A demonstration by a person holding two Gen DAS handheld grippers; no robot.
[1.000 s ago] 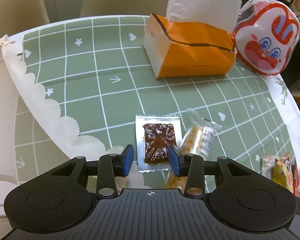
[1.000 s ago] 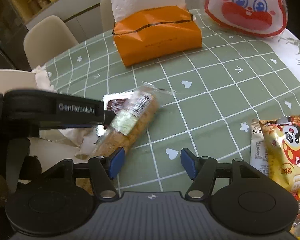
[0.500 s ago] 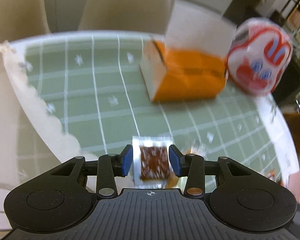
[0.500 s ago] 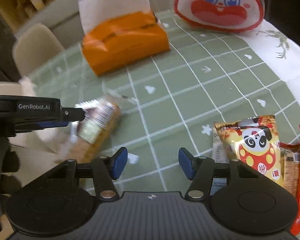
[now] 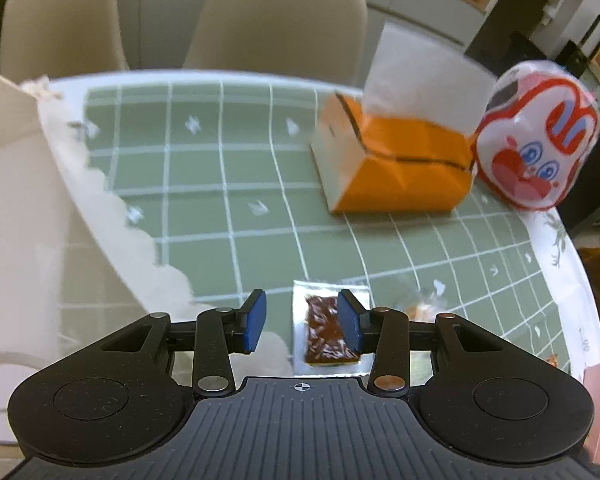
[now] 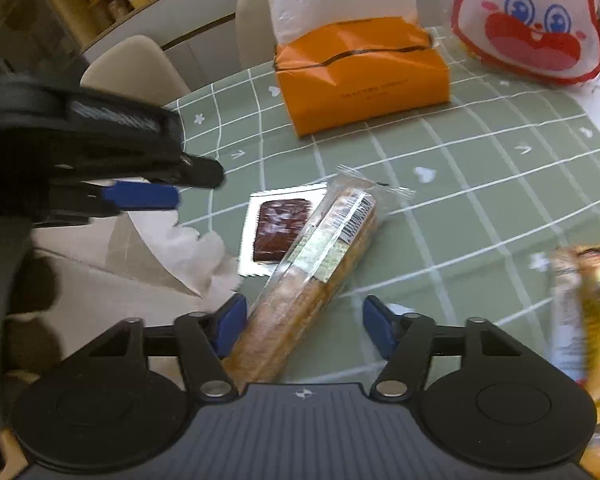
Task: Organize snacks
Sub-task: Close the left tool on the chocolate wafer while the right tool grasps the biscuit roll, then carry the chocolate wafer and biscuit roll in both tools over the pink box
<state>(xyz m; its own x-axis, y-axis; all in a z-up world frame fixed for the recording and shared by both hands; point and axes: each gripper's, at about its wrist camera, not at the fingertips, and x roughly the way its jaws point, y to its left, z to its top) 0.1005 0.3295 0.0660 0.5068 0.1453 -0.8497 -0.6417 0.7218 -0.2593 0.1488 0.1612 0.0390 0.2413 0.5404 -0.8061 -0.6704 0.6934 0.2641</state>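
Brown foil snack (image 5: 326,330) lies on our table (image 5: 228,184), now off-centre between our open left tool (image 5: 302,326); only our open, empty right tool (image 6: 304,326) shows the biscuit pack (image 6: 312,264) fully.

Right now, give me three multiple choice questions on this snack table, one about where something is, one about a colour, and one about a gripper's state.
1. Where does the brown silver-edged packet lie?
A. On top of the tissue box
B. Beside the long biscuit pack, partly under it
C. Inside the rabbit-face bag

2. What colour is the tissue box?
A. Orange
B. Blue
C. Black

3. How is the left gripper?
A. Shut on the tissue box
B. Out of view
C. Open, holding nothing

Answers:
1 B: the long biscuit pack overlaps the packet's right edge.
2 A: its wrapping is orange in both views.
3 C: the blue pads stand apart, and in the right wrist view they sit above the table.
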